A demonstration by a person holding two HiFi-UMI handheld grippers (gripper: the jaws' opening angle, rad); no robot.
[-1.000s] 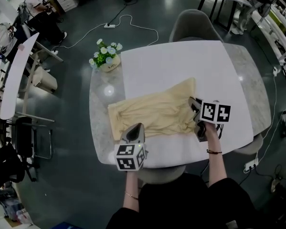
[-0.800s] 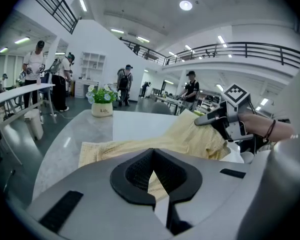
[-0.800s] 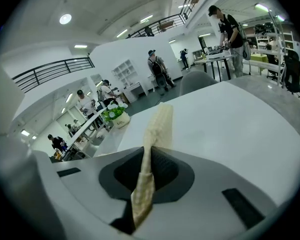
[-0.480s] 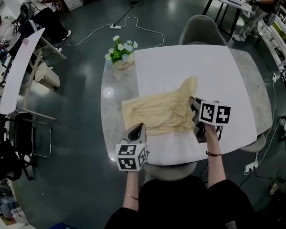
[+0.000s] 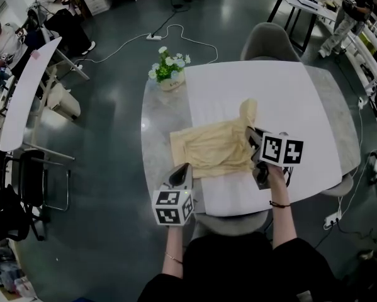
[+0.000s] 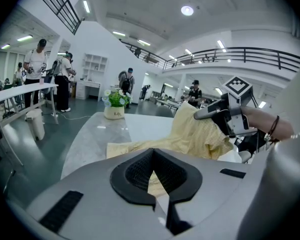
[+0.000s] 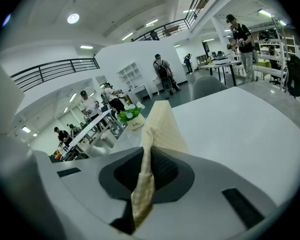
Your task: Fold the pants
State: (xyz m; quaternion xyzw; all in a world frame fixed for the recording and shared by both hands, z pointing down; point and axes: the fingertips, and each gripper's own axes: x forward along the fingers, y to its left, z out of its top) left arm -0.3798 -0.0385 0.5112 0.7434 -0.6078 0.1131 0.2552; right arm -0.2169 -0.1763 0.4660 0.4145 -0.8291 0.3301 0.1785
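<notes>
Pale yellow pants (image 5: 210, 148) lie crosswise on the table, bunched and wrinkled. Their right end rises in a peak (image 5: 248, 111) off the white mat. My right gripper (image 5: 251, 134) is shut on that end; in the right gripper view a strip of the cloth (image 7: 142, 184) runs down between the pads. My left gripper (image 5: 180, 167) is at the near left edge of the pants, and yellow cloth (image 6: 155, 181) tapers into its closed jaws. The right gripper (image 6: 210, 113) also shows in the left gripper view, lifting the fabric.
A pot of flowers (image 5: 170, 71) stands at the table's far left corner. A white mat (image 5: 270, 93) covers the middle of the grey marble table (image 5: 155, 118). A grey chair (image 5: 270, 39) stands beyond the far edge. Cables and people at desks surround the table.
The pants have drawn together and lie shorter across the table. Their right end stands in a higher peak. Both grippers have travelled along the table with the cloth.
</notes>
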